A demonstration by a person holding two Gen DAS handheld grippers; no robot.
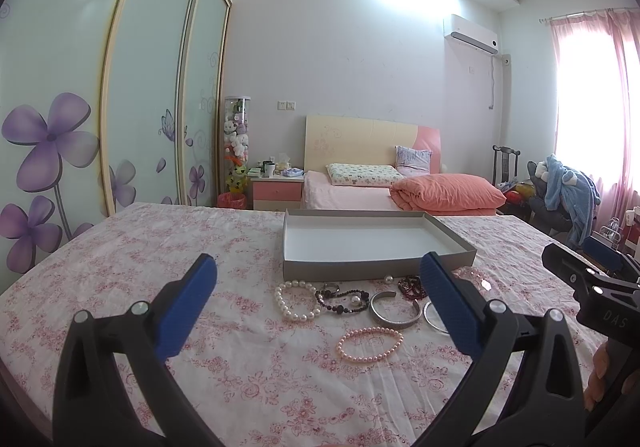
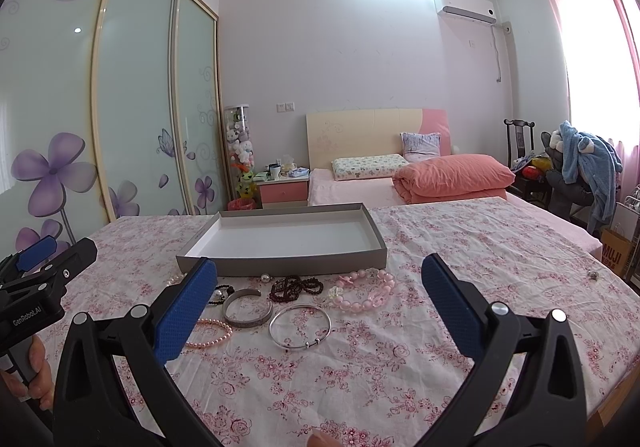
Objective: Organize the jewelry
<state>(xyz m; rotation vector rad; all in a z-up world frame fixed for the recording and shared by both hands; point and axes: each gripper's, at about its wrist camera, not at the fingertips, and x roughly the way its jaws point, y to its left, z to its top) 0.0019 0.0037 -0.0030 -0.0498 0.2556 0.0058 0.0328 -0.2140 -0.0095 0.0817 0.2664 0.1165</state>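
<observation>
A bedroom is seen, w/ a floral pink tablecloth [image 1: 200, 247] spread over the work surface in front. Nearest, the left gripper [image 1: 318, 271] is held above the cloth w/ jaws spread wide, nothing between them; the right gripper [image 2: 318, 271] is likewise released and empty, hovering approx. over the jewelry.

Just past the fingers the jewelry is laid on the cloth in a loose cluster: a pink bead bracelet [image 1: 370, 345] closest, then a thin silver bangle [image 2: 300, 325], a silver cuff [image 2: 247, 313] and a white pearl bracelet [image 1: 294, 301]. A dark bead bracelet [image 1: 342, 301] is seen beside the pearls, touching or overlapping them – cannot tell which. A dark red bead strand [image 2: 296, 287] and a chunky pink bracelet [image 2: 366, 291] lie nearer the box, plus a loose pearl [image 2: 265, 278].

Behind the cluster an open grey box [image 2: 280, 267] w/ white inside is set, nothing in it.

Further back a bed [image 2: 360, 187] w/ a folded coral quilt [image 2: 454, 175] is visible, and sliding wardrobe doors [image 2: 132, 87] at left.
</observation>
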